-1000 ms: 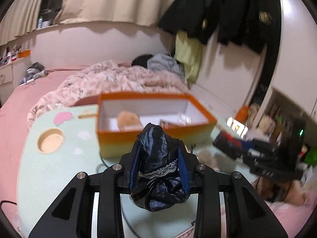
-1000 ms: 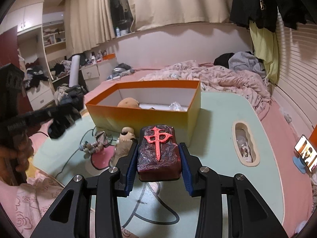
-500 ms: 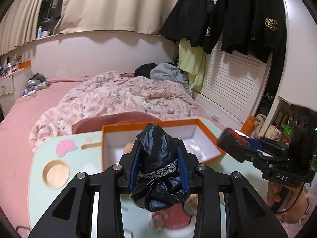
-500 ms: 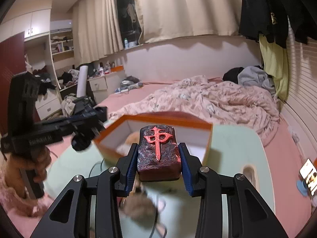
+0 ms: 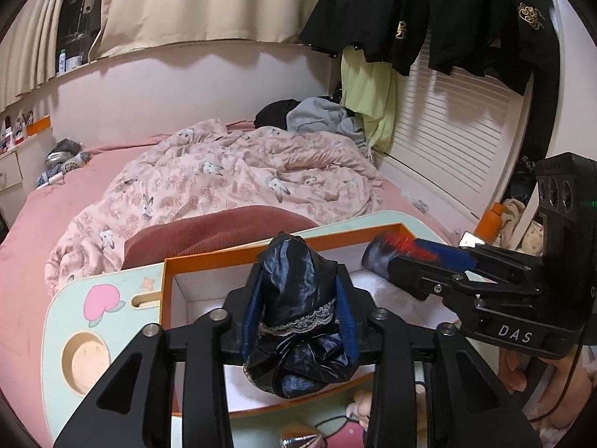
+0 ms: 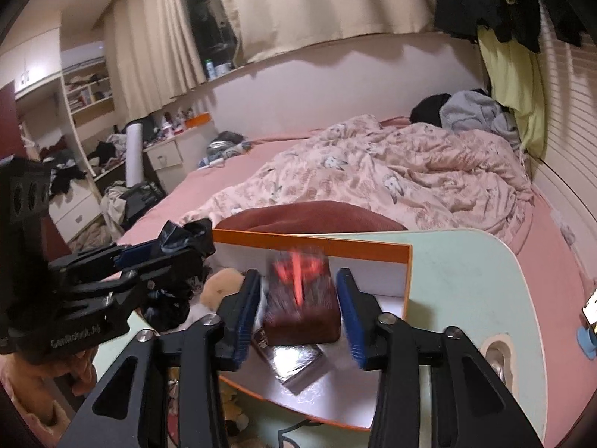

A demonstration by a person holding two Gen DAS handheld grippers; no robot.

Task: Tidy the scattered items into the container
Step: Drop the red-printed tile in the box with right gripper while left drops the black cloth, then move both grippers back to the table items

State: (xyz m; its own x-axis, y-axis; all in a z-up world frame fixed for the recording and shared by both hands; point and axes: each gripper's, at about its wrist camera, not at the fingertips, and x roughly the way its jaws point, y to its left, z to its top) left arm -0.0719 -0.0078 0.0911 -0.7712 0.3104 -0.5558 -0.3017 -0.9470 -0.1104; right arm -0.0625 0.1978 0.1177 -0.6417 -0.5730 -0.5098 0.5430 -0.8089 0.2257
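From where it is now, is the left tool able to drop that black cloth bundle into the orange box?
Probably yes. The left tool holds the black cloth bundle over the orange box, whose top is open. The right tool is working the box's other end.

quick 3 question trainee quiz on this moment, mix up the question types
1. True or false: the right gripper is clamped tight on the dark red mahjong-tile block.
2. Multiple choice: what does the left gripper hold? A) a plush toy B) a shiny black fabric bundle with lace trim C) a silver packet
3. Fill in: both grippers are over the orange-rimmed ____.

Key:
1. False. The blue pads stand apart from the block, which looks blurred and seems to be dropping in beside a silver packet.
2. B
3. box
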